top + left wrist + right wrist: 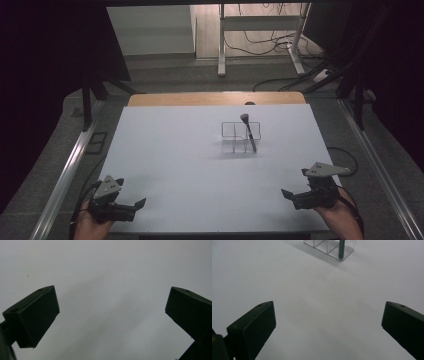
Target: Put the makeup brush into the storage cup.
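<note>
A: Report the state of each claw, nearest items first.

B: The left gripper [131,206] sits at the near left corner of the white table [165,165], held in the person's left hand [90,225]. Its jaws are spread wide; in the left gripper view nothing lies between them but bare white surface. The right gripper [295,187] sits at the near right corner in the right hand [345,220], jaws likewise spread and holding nothing.

A: Clearance around them?

B: Each claw is close to the table's near edge and its own side edge. Ahead of both, the surface is open white sheet up to the organizer.

A: Location of the work item?

B: A clear organizer [241,137], divided into compartments, stands well ahead of both claws, forward and left of the right claw, forward and right of the left one. A dark brush [248,131] stands tilted in its right-hand compartment, bristle head up. In the right gripper view, the organizer [324,246] and the brush handle [341,248] appear at the top, well apart from the jaws.

A: Beyond it?

B: The table's far edge, a wooden strip [215,98].

A: Markings?

B: No legible writing.
</note>
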